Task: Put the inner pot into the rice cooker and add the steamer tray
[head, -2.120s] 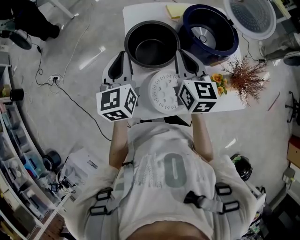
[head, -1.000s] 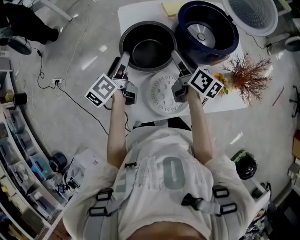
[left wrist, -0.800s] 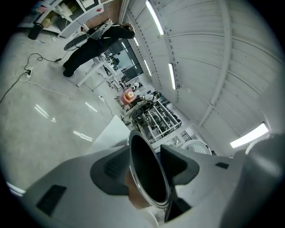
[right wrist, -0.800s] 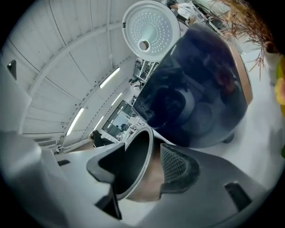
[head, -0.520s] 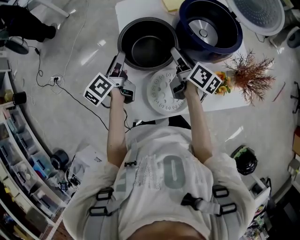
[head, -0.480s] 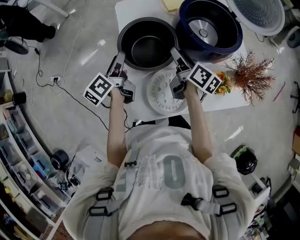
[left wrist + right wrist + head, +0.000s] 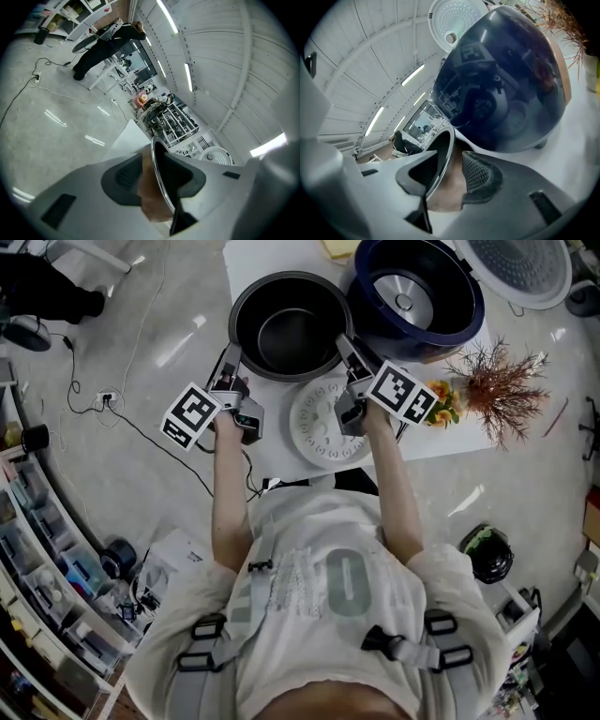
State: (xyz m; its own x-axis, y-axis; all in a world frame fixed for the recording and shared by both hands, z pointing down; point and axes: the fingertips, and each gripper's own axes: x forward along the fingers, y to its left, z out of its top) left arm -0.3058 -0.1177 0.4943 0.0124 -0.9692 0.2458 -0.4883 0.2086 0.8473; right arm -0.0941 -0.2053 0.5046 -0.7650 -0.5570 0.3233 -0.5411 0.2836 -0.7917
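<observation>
The dark inner pot (image 7: 291, 329) stands on the white table, left of the blue rice cooker (image 7: 412, 296), whose lid (image 7: 516, 268) is swung open. The white steamer tray (image 7: 323, 423) lies in front of them. My left gripper (image 7: 230, 360) straddles the pot's left rim (image 7: 162, 185) and my right gripper (image 7: 343, 345) its right rim (image 7: 443, 159). Both pairs of jaws have just been closing with the rim between them. On each gripper the inner pad is at the rim, while a strip of pot wall shows before the outer pad.
The table (image 7: 253, 268) is small; its left edge is close behind my left gripper. A dried plant with orange flowers (image 7: 492, 390) lies at the right, and a yellow sponge (image 7: 339, 249) at the back. Cables, shelves and a seated person fill the room beyond.
Both grippers moved from in front of the tray to the pot's two sides and sank onto its rim. Their jaws have narrowed round it.
</observation>
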